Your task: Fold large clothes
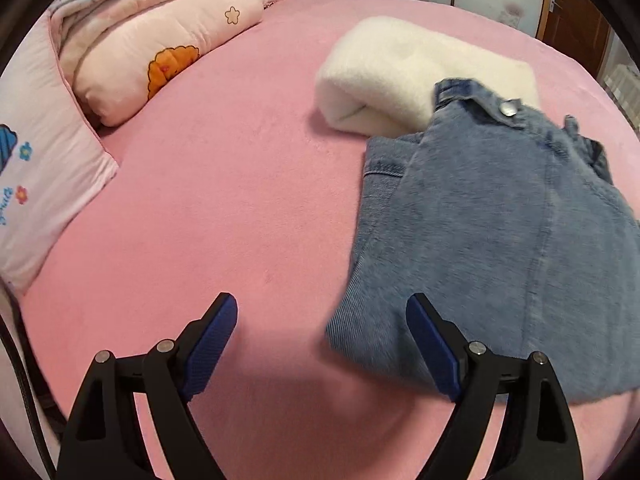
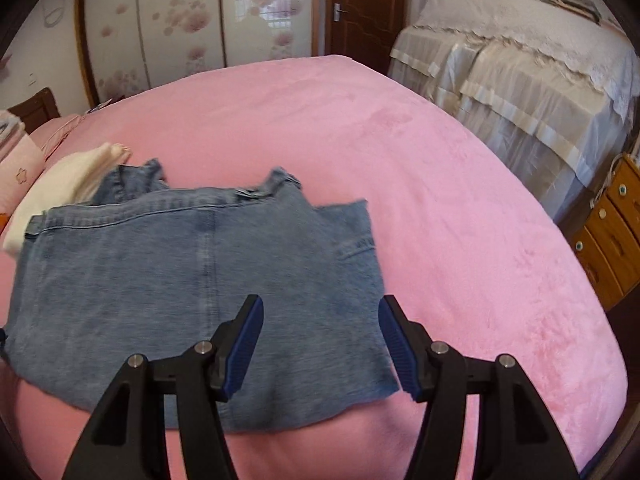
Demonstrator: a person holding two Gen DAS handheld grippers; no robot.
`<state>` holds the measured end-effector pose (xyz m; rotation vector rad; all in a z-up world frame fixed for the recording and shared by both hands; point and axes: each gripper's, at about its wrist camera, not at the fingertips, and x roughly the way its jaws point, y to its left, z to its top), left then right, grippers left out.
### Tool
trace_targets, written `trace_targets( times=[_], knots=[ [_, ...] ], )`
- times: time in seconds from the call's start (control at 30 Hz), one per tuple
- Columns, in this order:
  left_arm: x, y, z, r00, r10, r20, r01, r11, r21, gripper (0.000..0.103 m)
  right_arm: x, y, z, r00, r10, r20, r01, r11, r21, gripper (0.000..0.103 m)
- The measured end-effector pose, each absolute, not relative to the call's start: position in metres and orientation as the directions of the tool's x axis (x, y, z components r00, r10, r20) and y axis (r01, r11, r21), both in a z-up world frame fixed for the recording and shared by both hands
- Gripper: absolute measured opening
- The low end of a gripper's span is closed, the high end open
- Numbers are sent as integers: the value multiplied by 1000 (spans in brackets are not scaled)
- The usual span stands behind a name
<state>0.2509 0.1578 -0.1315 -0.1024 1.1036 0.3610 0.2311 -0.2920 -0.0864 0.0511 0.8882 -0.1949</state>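
Both tongs are seen released above the pink bed sheet (image 1: 224,200): the left gripper (image 1: 322,334) is held with its jaws spread wide and nothing between them, only bare sheet and the near left corner of the jeans (image 1: 496,232) lying below, and the right gripper (image 2: 320,338) is likewise parted and empty, poised over the near right part of the same garment. The fold is judged to be largely done, since the jeans lie as a compact, layered rectangle and neither tool grips them; whether a further fold or a move onto a stack is meant cannot be told. To the left, pillows (image 1: 160,60) are stacked at the head of the bed. Further right, a folded white fleece (image 1: 400,76) is seen, its near edge overlapped by the waistband, where a metal button (image 1: 509,109) shows. The denim is a faded mid-blue, with a seam running down the top panel, a frayed hem on the right side, and a few soft ripples left unsmoothed.
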Motion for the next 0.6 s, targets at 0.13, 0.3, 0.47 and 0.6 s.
trace_targets(
  times=[0.13,0.3,0.47,0.6],
  knots=[
    [232,147,-101,430,193,-882,-316,947,53,85,220,-258,-57,634,-133,-762,131,989,-63,60],
    [203,132,-76,467,108,-878,-281,959,-32,85,199,-217,-30,655,-77,-752,52,997,-57,60],
    [171,122,-67,507,-10,-862,-264,950,-166,85,175,-187,-19,679,-28,-734,12,1000,-27,61],
    [153,121,-81,538,-102,-837,-250,929,-273,85,153,-168,-20,707,21,-707,0,1000,30,61]
  ],
)
